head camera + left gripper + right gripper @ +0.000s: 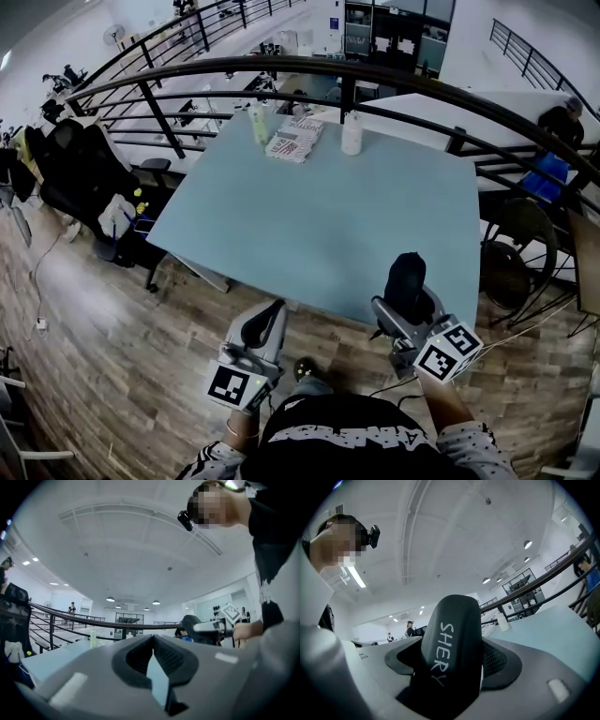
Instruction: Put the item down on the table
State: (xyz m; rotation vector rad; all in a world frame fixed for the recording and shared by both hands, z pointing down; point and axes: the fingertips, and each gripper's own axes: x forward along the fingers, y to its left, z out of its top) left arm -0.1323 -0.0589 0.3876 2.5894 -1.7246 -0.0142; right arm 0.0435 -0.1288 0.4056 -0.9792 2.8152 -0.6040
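Note:
A black oblong case [452,644] with white lettering stands upright between the jaws of my right gripper [454,667], which is shut on it. In the head view that case [406,281] rises from the right gripper [409,302] just over the near edge of the light blue table [319,225]. My left gripper [263,330] hovers in front of the table's near edge, over the wooden floor. Its jaws meet at the tips with nothing between them, seen close up as the left gripper [152,641]. The held case [194,627] shows to its right.
At the table's far edge stand a white bottle [352,133], a pale green bottle [260,122] and a printed packet [294,139]. A black railing [375,80] curves behind the table. Office chairs [80,173] stand at left, a dark chair [516,253] at right.

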